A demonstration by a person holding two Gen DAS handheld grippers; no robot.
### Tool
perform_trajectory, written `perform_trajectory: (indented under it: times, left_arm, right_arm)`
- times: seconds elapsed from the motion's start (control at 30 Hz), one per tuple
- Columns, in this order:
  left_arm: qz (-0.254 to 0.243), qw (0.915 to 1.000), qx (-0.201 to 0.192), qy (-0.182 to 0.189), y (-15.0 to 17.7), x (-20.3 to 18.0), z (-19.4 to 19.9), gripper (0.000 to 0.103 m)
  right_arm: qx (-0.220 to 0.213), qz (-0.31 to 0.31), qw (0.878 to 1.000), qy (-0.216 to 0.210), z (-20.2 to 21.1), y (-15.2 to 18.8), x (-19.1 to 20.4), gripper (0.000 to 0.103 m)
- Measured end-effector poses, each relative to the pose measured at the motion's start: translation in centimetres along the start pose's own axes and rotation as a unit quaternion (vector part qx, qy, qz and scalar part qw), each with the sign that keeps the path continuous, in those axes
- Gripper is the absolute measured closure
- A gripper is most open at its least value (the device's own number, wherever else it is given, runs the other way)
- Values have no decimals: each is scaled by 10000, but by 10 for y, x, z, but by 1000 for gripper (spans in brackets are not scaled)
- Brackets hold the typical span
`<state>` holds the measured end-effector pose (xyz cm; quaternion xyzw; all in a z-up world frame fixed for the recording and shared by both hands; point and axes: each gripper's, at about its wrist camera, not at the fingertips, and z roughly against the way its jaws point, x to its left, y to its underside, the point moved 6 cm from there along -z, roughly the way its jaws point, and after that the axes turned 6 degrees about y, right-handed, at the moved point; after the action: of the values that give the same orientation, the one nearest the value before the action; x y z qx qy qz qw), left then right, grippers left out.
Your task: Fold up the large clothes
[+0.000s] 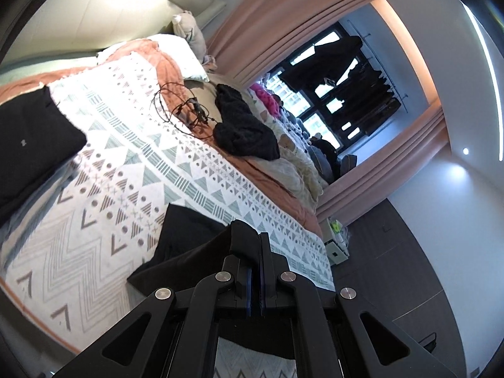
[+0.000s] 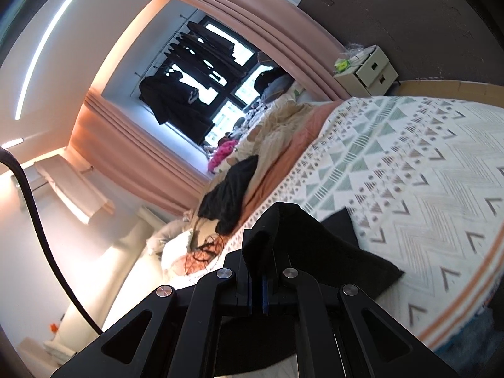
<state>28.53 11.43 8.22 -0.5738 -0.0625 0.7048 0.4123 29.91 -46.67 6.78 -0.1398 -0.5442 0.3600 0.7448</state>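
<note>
A: Both claws?
B: Left claw [image 1: 256, 245] & right claw [image 2: 260, 245] were each clamped on the black garment [image 1: 186, 239], held up over the bed [image 1: 132, 157].
A: Rest of it?
B: Draped onto the patterned blanket [image 2: 409, 163].

Black garment [image 1: 176, 245] lower part hidden behind left gripper [image 1: 255, 245]; patterned blanket [image 2: 425, 189] blurred, cut off right.
</note>
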Motion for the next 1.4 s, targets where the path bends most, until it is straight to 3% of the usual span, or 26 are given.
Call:
perform_trajectory:
  times: [0.37,0.6,0.93,1.2,1.4]
  left_arm:
    - [-349,9988,185,-295,-52,6,-104,100]
    - [-415,9966,454,-549,-63,33,-169,100]
    - [-392,9909,882,-933,-51,81,-255,100]
    - [-375,9836,1156,-1334,-40,125,-305,100]
    - [-288,9815,1277,-1398,-41,138,-335,99]
  right_arm:
    - [-45,198,9996,181,-91,-39,17,99]
    - [25,526,9979,375,-153,-53,20,99]
    - [122,-18,9971,747,-234,-43,-36,99]
    - [537,-290,9917,1130,-290,-11,-84,99]
    - [720,180,9878,1366,-315,-4,-91,98]
